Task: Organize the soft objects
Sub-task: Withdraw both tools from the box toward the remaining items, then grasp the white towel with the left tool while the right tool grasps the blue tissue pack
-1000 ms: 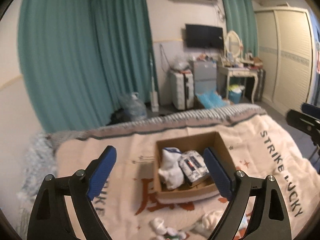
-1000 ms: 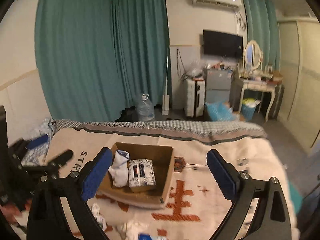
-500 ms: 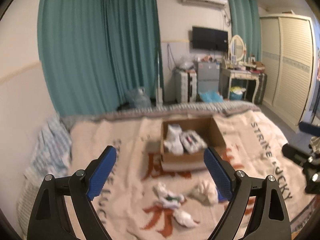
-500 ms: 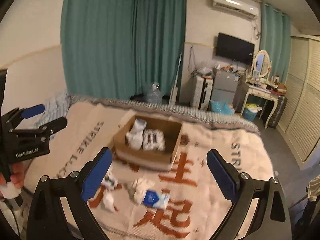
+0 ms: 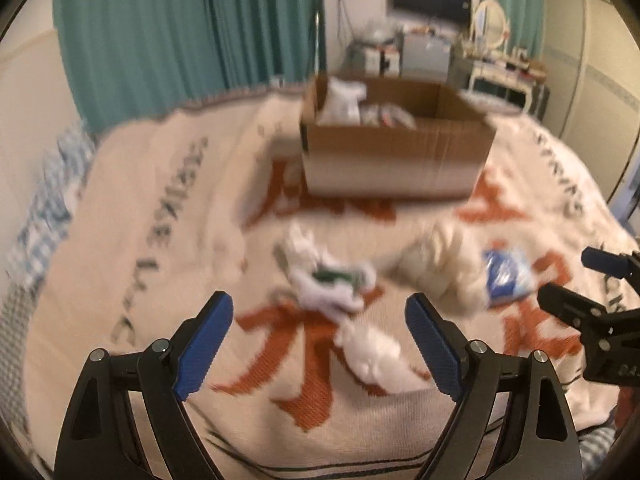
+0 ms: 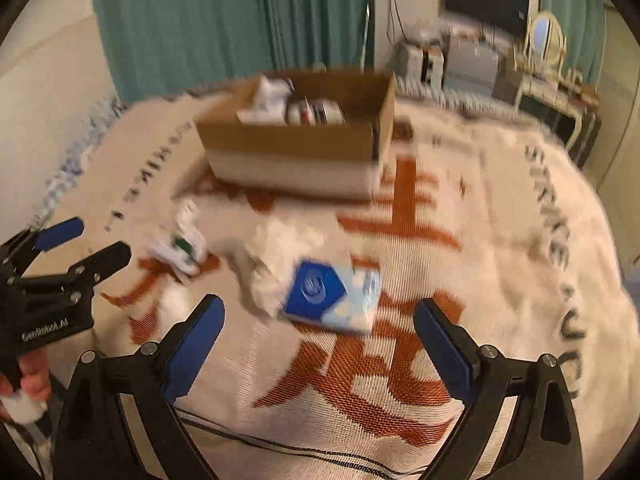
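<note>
A cardboard box (image 5: 394,158) (image 6: 296,156) stands on the bed blanket with a white sock and a tissue pack inside. In front of it lie a white sock with green marks (image 5: 328,280) (image 6: 180,244), a white sock (image 5: 372,352), a cream cloth (image 5: 440,260) (image 6: 280,256) and a blue tissue pack (image 5: 506,276) (image 6: 332,296). My left gripper (image 5: 318,320) is open and empty just before the socks. My right gripper (image 6: 318,320) is open and empty just before the blue pack.
The blanket (image 6: 500,240) with red characters covers the bed. A striped cloth (image 5: 44,208) lies at the left edge. Teal curtains (image 5: 192,32), a TV (image 6: 486,0), a dresser (image 6: 556,92) and a wardrobe stand beyond the bed.
Both grippers have dropped down and come closer to the blanket; the loose socks, cloth and blue pack now sit just ahead of the fingers. Both stay open.
</note>
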Action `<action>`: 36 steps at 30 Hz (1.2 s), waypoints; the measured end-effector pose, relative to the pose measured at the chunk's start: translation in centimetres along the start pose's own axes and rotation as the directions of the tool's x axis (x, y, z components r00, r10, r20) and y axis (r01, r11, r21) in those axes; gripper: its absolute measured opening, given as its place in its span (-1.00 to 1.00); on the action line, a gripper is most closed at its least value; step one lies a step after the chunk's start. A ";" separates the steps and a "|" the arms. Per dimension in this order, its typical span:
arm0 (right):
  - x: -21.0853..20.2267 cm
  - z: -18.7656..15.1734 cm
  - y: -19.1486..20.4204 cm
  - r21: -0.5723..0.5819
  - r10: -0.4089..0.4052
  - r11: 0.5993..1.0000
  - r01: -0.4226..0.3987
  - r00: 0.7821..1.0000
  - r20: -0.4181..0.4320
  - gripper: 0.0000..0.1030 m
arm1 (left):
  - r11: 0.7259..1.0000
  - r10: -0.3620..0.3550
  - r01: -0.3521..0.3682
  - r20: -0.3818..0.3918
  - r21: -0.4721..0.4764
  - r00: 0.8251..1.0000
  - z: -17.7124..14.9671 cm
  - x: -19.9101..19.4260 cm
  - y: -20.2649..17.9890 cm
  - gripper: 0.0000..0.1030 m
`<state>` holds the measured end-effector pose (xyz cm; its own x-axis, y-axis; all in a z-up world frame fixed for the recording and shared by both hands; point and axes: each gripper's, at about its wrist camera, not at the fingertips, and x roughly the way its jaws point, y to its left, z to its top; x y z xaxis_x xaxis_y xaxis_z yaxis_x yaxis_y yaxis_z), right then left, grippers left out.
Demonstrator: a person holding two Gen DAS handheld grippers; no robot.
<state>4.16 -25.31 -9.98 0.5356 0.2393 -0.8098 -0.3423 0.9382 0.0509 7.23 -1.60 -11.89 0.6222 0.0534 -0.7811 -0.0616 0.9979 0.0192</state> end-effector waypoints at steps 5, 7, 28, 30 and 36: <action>5.1 -1.6 -1.0 -0.002 -0.057 0.998 0.057 0.994 -0.093 0.78 | 0.998 -0.026 0.031 -0.087 0.055 0.996 -2.7 3.0 -2.0 0.56; 6.5 -1.7 -1.2 0.001 -0.056 0.998 0.056 0.992 -0.116 0.77 | 0.996 -0.031 0.041 -0.115 0.083 0.993 -3.3 4.0 -2.5 0.56; 5.8 -2.6 -0.6 0.020 -0.052 0.998 0.054 0.996 -0.078 -0.18 | 0.979 -0.172 0.182 -0.113 0.094 0.979 -3.9 3.0 -2.9 -0.34; 5.1 -2.8 -0.6 0.023 -0.048 0.998 0.050 0.996 -0.069 -0.27 | 0.979 -0.176 0.185 -0.106 0.088 0.979 -3.9 2.4 -2.7 -0.34; 1.8 -3.2 -0.7 0.047 -0.044 0.998 0.044 0.999 -0.009 -0.40 | 0.981 -0.177 0.181 -0.062 0.074 0.982 -3.5 -0.1 -2.1 -0.34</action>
<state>2.93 -26.35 -13.30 0.5430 0.1960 -0.8165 -0.2821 0.9585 0.0425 4.58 -3.88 -13.98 0.5735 -0.1263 -0.8094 0.1102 0.9910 -0.0765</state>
